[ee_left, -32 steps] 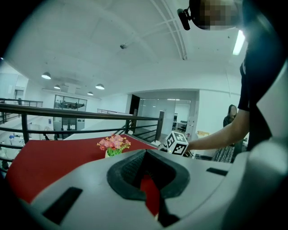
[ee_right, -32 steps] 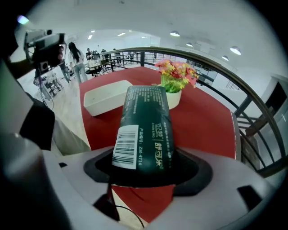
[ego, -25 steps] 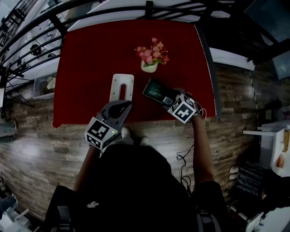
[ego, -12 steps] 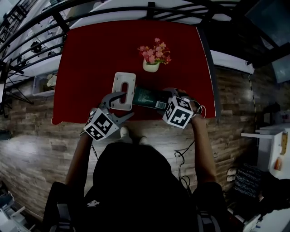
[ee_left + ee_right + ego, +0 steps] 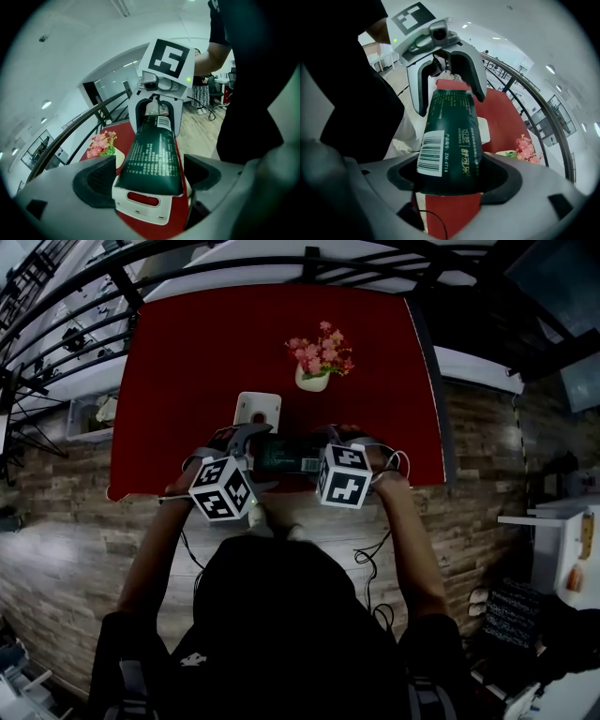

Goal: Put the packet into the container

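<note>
**Head view.** The dark green packet (image 5: 286, 454) lies level in the air above the near part of the red table (image 5: 187, 352). It spans from the left tongs (image 5: 251, 448) to the right tongs (image 5: 323, 448). The white container (image 5: 257, 407) rests on the table just behind the packet. A flower pot (image 5: 314, 379) stands farther back.

**Left gripper view.** The left tongs (image 5: 149, 177) stand spread, having just been opening. One end of the packet (image 5: 152, 154) sits between the pads with a gap at each side. The container (image 5: 140, 211) shows directly beneath that end.

**Right gripper view.** The right tongs (image 5: 447, 180) pinch the barcode end of the packet (image 5: 450, 136), with both pads pressed against it. The packet is outside the container (image 5: 483, 131).
</note>
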`<move>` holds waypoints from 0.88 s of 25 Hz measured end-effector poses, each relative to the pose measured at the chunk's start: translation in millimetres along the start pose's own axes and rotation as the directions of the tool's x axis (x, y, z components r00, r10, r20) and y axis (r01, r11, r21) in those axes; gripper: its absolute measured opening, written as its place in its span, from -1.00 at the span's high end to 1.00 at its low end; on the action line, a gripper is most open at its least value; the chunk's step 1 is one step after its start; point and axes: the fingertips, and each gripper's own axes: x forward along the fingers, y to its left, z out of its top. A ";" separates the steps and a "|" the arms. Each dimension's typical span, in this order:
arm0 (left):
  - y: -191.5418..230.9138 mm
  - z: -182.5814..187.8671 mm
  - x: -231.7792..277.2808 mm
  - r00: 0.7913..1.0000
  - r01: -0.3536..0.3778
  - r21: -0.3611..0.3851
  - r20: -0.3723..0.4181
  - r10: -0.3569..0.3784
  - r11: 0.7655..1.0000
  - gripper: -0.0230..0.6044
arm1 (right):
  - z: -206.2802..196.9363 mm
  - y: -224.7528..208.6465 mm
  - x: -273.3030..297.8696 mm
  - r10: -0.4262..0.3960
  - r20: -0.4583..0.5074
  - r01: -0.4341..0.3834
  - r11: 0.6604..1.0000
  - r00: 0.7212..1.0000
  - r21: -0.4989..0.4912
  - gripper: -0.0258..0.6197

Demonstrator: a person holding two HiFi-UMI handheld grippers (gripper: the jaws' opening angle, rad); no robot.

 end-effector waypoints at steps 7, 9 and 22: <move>0.7 -2.5 3.3 0.999 0.001 -0.020 -0.035 -0.002 1.000 -0.47 | 16.5 -2.6 -2.0 -0.015 -0.022 0.013 0.995 1.000 -0.096 -0.24; -0.8 -5.0 3.2 0.998 -0.005 0.014 -0.061 0.005 1.000 -0.47 | 18.5 -3.8 -2.0 -0.021 -0.027 0.018 0.993 0.999 -0.113 -0.24; -5.2 -18.4 -1.6 0.981 -0.036 0.071 -0.188 0.049 0.997 -0.27 | 30.0 -3.2 -4.7 -0.028 -0.041 0.022 0.988 0.999 -0.151 -0.24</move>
